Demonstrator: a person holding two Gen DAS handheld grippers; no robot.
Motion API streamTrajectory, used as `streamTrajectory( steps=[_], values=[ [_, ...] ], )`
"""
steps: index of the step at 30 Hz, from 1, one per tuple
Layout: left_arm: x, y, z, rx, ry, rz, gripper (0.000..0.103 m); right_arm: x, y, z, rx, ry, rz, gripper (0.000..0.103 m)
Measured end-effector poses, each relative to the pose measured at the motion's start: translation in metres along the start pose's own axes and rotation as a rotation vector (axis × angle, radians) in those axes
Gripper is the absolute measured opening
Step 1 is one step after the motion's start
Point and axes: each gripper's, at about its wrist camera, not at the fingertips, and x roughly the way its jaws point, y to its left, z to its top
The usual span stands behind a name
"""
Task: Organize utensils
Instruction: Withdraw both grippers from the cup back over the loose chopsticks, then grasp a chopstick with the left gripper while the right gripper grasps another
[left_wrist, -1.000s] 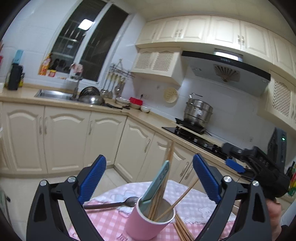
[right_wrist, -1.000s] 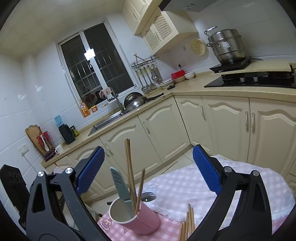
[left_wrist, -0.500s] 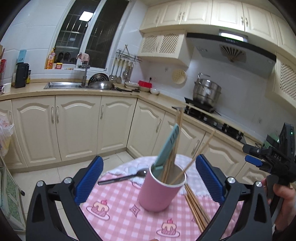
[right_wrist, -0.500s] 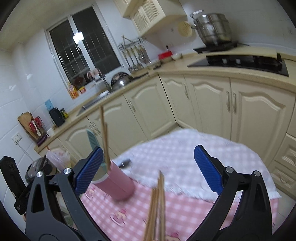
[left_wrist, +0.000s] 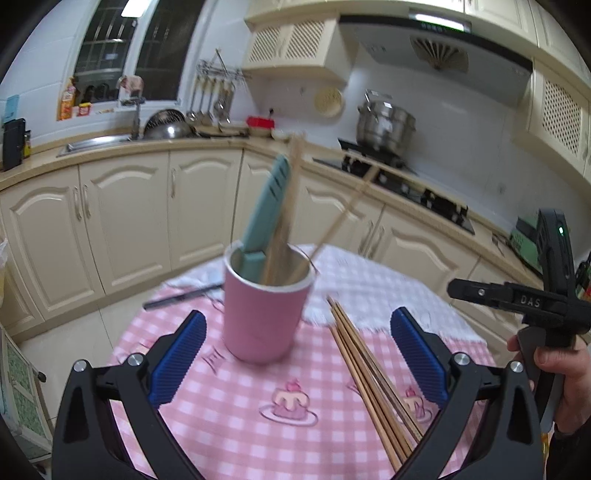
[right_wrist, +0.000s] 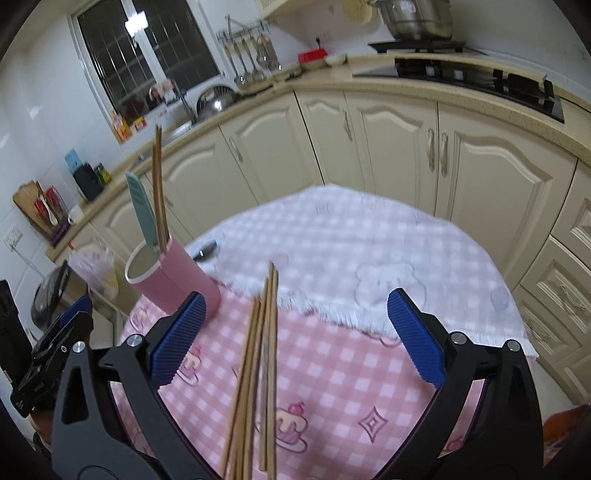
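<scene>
Setting: a kitchen with cream cabinets; a small round table (left_wrist: 229, 435) under a pink checked cloth stands in front of them.
Left gripper (left_wrist: 298, 354): held low over the table's near edge, its blue pads (left_wrist: 177, 354) wide apart and empty, aimed at the cup.
Right gripper (right_wrist: 295, 339): also over the near edge, pads (right_wrist: 415, 338) wide apart, nothing between them; the loose chopsticks lie below the gap.
Hand (left_wrist: 561, 373): seen in the left view at the right side, wrapped round the right gripper's black handle.
Cup (left_wrist: 266, 302): pink, upright, toward the table's left side, roughly midway between near and far edge.
In the cup: a teal knife (left_wrist: 267, 206) with its handle up, leaning on the rim, and several chopsticks (left_wrist: 286, 218) standing tilted.
Loose chopsticks (left_wrist: 369, 376): a bundle flat on the cloth just right of the cup, running from the table's middle to its near edge, not touching the cup.
Spoon (right_wrist: 206, 251): metal, lying flat behind the cup near the far-left edge, blurred.
White cloth (right_wrist: 351, 251): covers the table's far half, over the pink one.
</scene>
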Motion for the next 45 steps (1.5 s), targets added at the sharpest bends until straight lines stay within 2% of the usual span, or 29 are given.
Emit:
streamTrajectory(
  steps=[13,22,27,34,36,40,45],
  values=[
    [0.055,-0.029,-0.036,0.032,0.265,0.065,0.098,0.021,-0.008,-0.026,-0.056,0.137,-0.035,0.097],
    [0.093,-0.046,-0.058,0.087,0.406,0.117,0.098,0.026,-0.021,-0.036,-0.048,0.180,-0.045,0.097],
    [0.108,-0.045,-0.069,0.097,0.457,0.161,0.097,0.031,-0.022,-0.042,-0.073,0.207,-0.053,0.097],
    [0.121,-0.050,-0.067,0.106,0.459,0.166,0.097,0.042,-0.018,-0.047,-0.116,0.241,-0.069,0.097],
    [0.122,-0.049,-0.065,0.103,0.454,0.157,0.091,0.045,-0.013,-0.048,-0.139,0.252,-0.081,0.097],
    [0.123,-0.054,-0.059,0.129,0.441,0.118,0.065,0.057,-0.003,-0.050,-0.184,0.279,-0.098,0.097],
    [0.118,-0.050,-0.058,0.124,0.442,0.081,0.050,0.070,0.012,-0.049,-0.232,0.293,-0.107,0.097]
  ],
)
